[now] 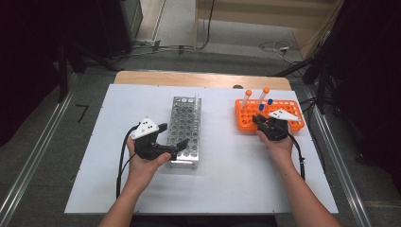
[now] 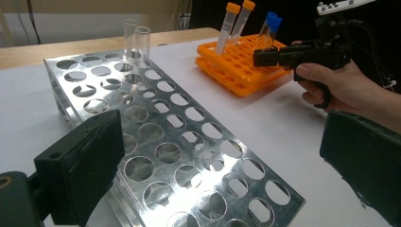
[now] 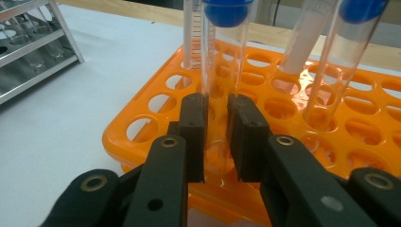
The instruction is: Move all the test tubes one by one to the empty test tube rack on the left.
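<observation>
An orange tube rack (image 1: 243, 118) stands at the right of the white table, with two orange-capped tubes (image 1: 247, 97) and two blue-capped tubes in it. My right gripper (image 3: 217, 106) is shut on the nearer blue-capped tube (image 3: 222, 56), low on its clear wall, and the tube stands upright in a front hole of the orange rack (image 3: 156, 109). In the high view this gripper (image 1: 258, 119) sits at the rack's near edge. My left gripper (image 1: 172, 135) is open, its jaws straddling the near end of a metal tube rack (image 1: 185, 127) without touching it.
Two clear uncapped tubes (image 2: 135, 42) stand at the far end of the metal rack (image 2: 179, 123). The second blue-capped tube (image 3: 350, 52) rises right of the held one. White table surface (image 1: 227, 165) lies between the racks and in front of them.
</observation>
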`<state>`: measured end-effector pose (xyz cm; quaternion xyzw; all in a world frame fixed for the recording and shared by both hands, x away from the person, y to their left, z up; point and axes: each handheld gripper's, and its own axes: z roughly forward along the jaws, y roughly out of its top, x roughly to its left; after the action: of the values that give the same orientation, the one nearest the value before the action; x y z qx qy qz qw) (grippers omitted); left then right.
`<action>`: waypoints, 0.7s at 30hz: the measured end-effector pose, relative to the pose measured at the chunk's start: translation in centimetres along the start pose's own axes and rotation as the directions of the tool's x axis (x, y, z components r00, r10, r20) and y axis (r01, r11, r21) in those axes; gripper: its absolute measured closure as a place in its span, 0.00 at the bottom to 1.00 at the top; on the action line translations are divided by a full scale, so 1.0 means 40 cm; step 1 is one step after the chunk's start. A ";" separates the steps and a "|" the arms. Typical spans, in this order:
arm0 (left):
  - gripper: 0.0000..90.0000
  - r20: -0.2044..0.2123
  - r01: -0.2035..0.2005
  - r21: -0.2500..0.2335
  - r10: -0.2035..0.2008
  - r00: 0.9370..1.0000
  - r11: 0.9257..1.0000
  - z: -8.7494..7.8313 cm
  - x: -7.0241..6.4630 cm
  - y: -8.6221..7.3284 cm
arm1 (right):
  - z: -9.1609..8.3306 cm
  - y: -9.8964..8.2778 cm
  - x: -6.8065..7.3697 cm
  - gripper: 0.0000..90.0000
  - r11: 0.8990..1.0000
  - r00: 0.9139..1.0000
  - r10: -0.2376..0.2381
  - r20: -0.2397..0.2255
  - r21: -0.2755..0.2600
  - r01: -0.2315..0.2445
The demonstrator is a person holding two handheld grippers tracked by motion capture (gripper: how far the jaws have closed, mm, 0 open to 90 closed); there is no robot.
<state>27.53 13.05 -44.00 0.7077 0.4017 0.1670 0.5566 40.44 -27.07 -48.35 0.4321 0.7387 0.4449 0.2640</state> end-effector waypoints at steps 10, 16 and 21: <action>0.01 0.004 -0.002 0.003 0.002 1.000 1.000 0.000 -0.003 0.001 | -0.032 0.020 -0.018 0.83 0.997 0.999 0.036 -0.023 -0.065 -0.037; 0.01 0.007 -0.009 0.000 0.009 1.000 1.000 -0.001 -0.007 0.005 | -0.057 0.030 -0.016 0.83 0.996 0.999 0.026 -0.038 -0.085 -0.029; 0.02 0.010 -0.012 -0.004 0.012 1.000 1.000 -0.001 -0.012 0.007 | -0.081 0.037 -0.008 0.83 0.995 0.998 0.020 -0.065 -0.096 -0.026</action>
<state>27.31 12.71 -43.63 0.7097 0.3946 0.1676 0.5590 38.70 -28.40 -45.52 0.4128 0.7194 0.4967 0.2559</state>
